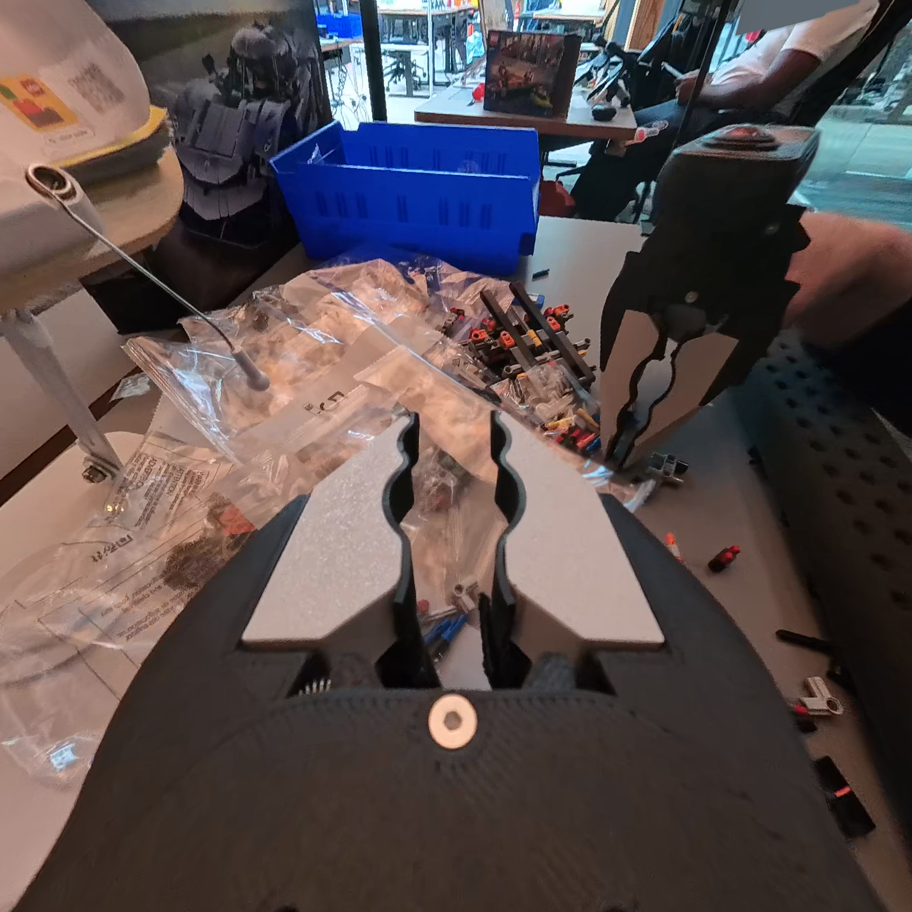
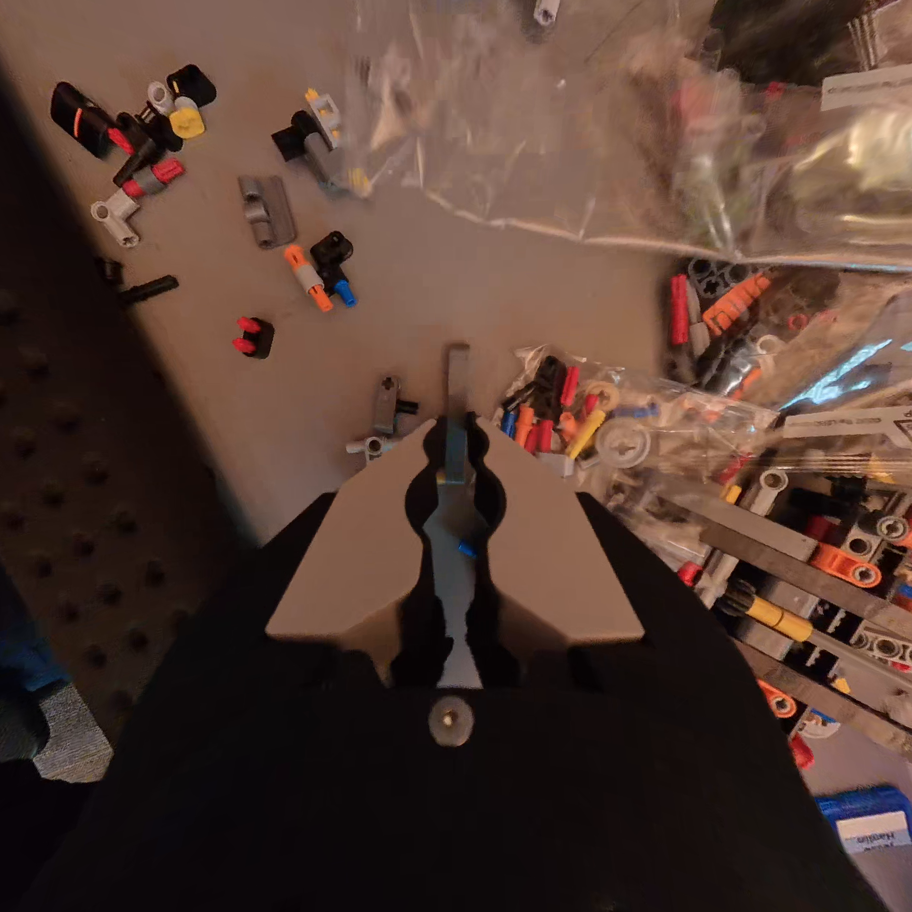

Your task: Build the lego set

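Nearest the lens in the left wrist view, the left tool [image 1: 453, 434] hangs spread apart and empty over the clear plastic bags [image 1: 306, 345] that cover the left and middle of the desk [image 1: 701, 533]. Printed slips and warning panels show through the bags, and a logo sits on the white sheet at upper left; I leave all of that writing unread. Behind the bags stands a blue bin [image 1: 409, 197], with a boxed set [image 1: 530, 74] on a far table. Right of centre lies the partly built frame [image 1: 533, 335] of black and grey beams with red and orange connectors.

At the right of that view the right tool [image 1: 623, 456] points down at the desk. In its own view the right tool [image 2: 456, 422] is pressed onto a slim grey beam [image 2: 458, 395], which sticks out past its tips just above the desk. Loose pins and connectors [image 2: 321, 276] lie scattered at upper left, and a small bag of pins [image 2: 567, 419] sits just to the right.

Such a beam is probably light, rigid and smooth, so it could swivel in the pinch; holding it across its flat sides near the middle looks safest.
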